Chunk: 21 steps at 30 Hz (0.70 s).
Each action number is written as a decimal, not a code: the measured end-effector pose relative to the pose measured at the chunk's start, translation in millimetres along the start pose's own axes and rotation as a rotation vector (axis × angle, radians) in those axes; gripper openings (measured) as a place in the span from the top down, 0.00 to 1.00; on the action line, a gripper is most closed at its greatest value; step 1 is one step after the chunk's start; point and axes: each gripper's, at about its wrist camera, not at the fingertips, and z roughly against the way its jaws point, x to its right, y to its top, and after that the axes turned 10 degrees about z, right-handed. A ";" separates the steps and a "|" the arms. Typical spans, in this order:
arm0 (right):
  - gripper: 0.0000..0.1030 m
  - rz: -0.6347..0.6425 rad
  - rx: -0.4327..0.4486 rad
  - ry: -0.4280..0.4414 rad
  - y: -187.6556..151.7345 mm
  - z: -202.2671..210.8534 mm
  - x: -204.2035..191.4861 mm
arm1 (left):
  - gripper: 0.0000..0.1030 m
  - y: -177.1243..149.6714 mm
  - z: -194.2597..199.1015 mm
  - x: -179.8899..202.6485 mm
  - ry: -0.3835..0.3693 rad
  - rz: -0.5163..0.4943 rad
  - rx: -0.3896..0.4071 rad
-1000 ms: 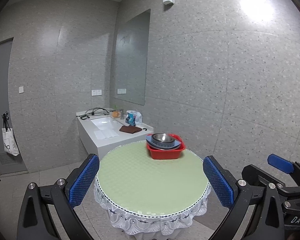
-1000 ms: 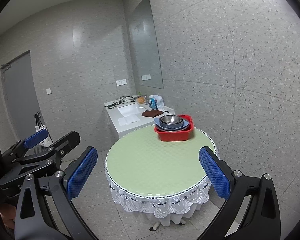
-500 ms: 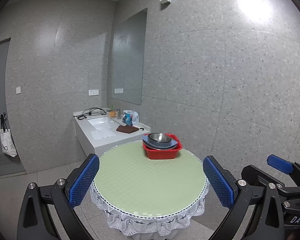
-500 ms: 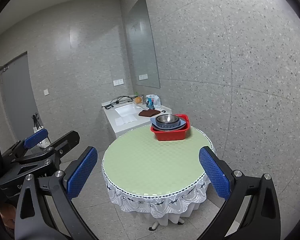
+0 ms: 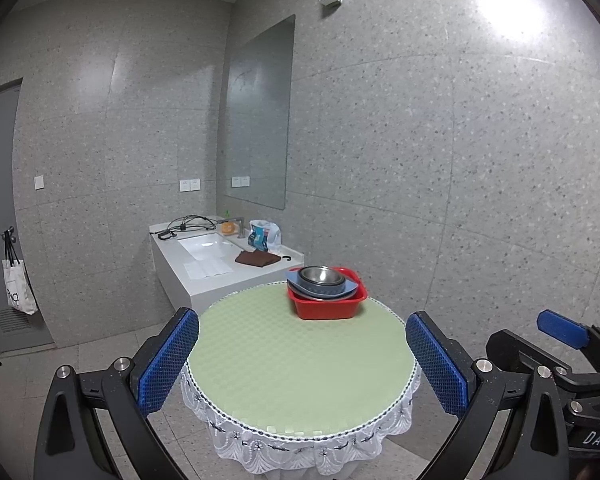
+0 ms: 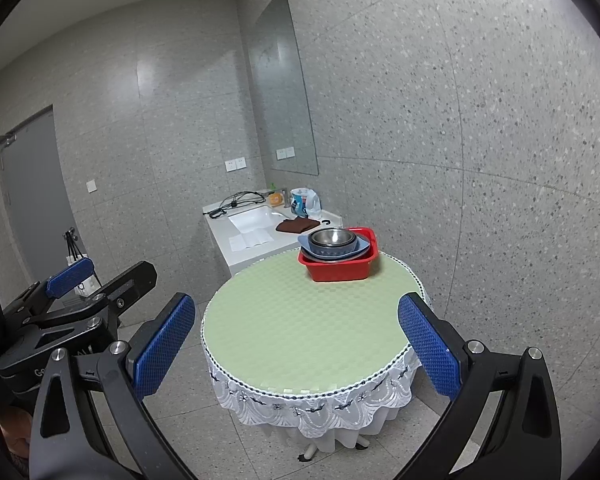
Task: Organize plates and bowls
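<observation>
On the far side of the round worktop (image 5: 292, 368) | red tub (image 5: 327, 305) holds stacked plates and steel bowl (image 5: 321, 276) | left claw (image 5: 300, 364), right claw (image 6: 296, 348) both spread, empty, well short | bowl likely light, stiff, slippery: pinch rim

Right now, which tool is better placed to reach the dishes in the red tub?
Neither clearly: left tool and right tool are both open and short of the table; the tub sits at its far edge.
</observation>
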 end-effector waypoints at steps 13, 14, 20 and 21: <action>0.00 -0.004 -0.004 0.006 0.3 -5.9 4.6 | 0.01 -0.2 -13.9 16.3 0.012 -0.020 0.018; 0.00 -0.005 -0.005 0.006 0.5 -6.8 5.5 | 0.01 -1.4 -14.9 17.6 0.013 -0.021 0.019; 0.00 -0.007 -0.006 0.006 1.1 -9.0 9.3 | 0.01 -2.2 -19.2 22.0 0.012 -0.018 0.021; 0.00 -0.008 -0.006 0.007 1.1 -9.5 10.0 | 0.01 -2.5 -20.8 23.4 0.014 -0.019 0.020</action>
